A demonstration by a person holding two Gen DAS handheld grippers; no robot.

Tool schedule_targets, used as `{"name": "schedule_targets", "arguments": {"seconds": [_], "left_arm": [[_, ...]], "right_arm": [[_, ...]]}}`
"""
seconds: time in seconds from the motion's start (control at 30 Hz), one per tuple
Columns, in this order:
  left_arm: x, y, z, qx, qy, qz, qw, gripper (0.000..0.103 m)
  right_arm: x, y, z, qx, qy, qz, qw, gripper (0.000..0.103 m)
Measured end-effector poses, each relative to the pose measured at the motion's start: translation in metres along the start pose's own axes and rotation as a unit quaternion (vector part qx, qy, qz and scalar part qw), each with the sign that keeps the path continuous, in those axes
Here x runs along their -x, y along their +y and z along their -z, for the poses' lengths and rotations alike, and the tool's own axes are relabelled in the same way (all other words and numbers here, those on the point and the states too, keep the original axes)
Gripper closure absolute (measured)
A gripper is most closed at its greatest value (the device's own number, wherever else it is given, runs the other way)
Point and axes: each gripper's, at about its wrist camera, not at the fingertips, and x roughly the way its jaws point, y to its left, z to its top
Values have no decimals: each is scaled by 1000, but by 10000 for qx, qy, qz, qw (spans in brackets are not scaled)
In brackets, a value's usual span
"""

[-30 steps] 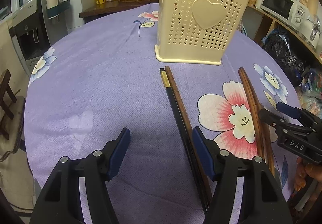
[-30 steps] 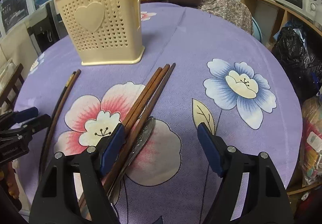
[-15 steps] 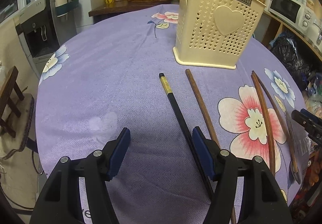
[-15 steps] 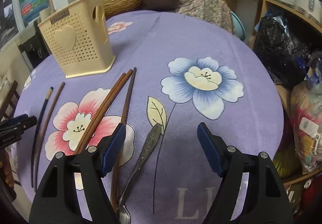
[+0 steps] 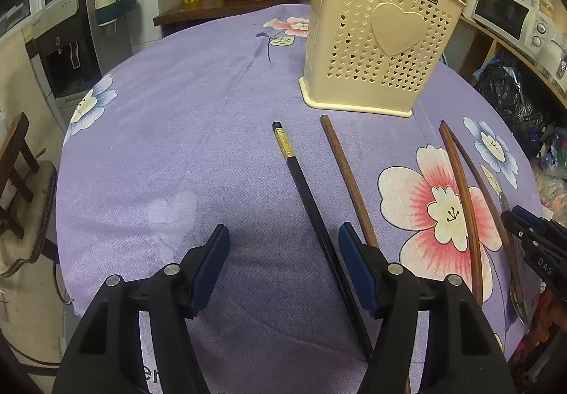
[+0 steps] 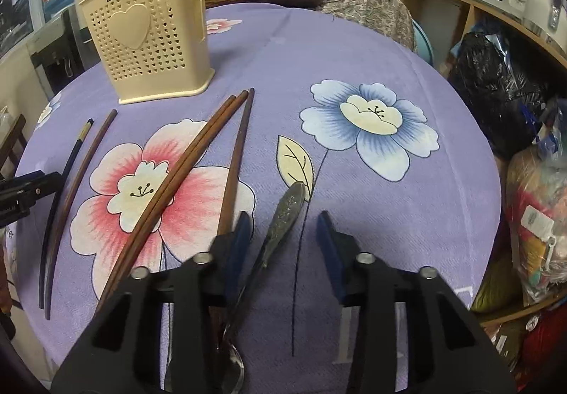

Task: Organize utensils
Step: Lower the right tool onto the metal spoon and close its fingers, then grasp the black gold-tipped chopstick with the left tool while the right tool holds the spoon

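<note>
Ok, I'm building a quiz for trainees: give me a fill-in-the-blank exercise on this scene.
1. The cream utensil holder bears a raised ____ shape on its front.
2. The black chopstick has a ____ band near its end.
3. The handle between the right gripper fingers belongs to a metal ____.
4. Both grippers, including the left gripper, are ____.

Answers: heart; gold; spoon; open

The utensil holder [image 6: 149,36] reads "JIANHAO"; the right claw [image 5: 531,234] reads "DAS".

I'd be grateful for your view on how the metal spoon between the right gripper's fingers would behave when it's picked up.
The spoon looks like rigid metal, so it should not flex. Its narrow, shiny handle lies flat on the tablecloth, so the open right gripper may find it slippery. Its bowl end probably weighs more, so it may tilt.
</note>
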Motion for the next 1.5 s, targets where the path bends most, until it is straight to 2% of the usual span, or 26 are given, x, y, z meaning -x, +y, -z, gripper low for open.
{"name": "schedule_targets", "arguments": {"seconds": [0.07,0.2,0.33,0.4,0.57,0.67,0.83,1.0,1.1,1.3,1.4,1.5], "left_arm": [[0,1,0,13,5,16,10000,39],[0,4,0,22,-2,22,10000,39],[0,5,0,48,2,53,10000,39],[0,5,-1,46,2,40,10000,39],[-1,4,-1,28,-5,-1,10000,39],[-1,4,-1,23,2,-3,10000,39],[-1,5,-1,0,13,12,10000,39],[-3,8,-6,73,39,116,9999,39],[-7,10,-12,139,58,159,9998,39],[-26,6,-38,-7,180,31,9998,54],[-36,3,-52,-47,267,-37,9996,61],[-43,-1,-63,-98,361,-79,9993,75]], "right_arm": [[-3,-5,-4,37,27,-73,10000,84],[-12,-18,-12,32,15,-269,9996,89],[-22,-23,-22,224,-6,-357,9991,89],[-22,-19,-25,492,88,-269,9984,89],[-22,-18,-25,398,180,-193,9989,87],[-20,-18,-24,164,286,-394,9987,87],[-26,-19,-31,98,273,-401,9988,86],[-30,-10,-36,399,298,-317,9983,88],[-30,-12,-37,338,300,-365,9983,90],[-23,-11,-37,366,105,-379,9986,94],[-20,-13,-40,325,23,-447,9985,101],[-16,-18,-44,243,-46,-550,9982,101]]}}
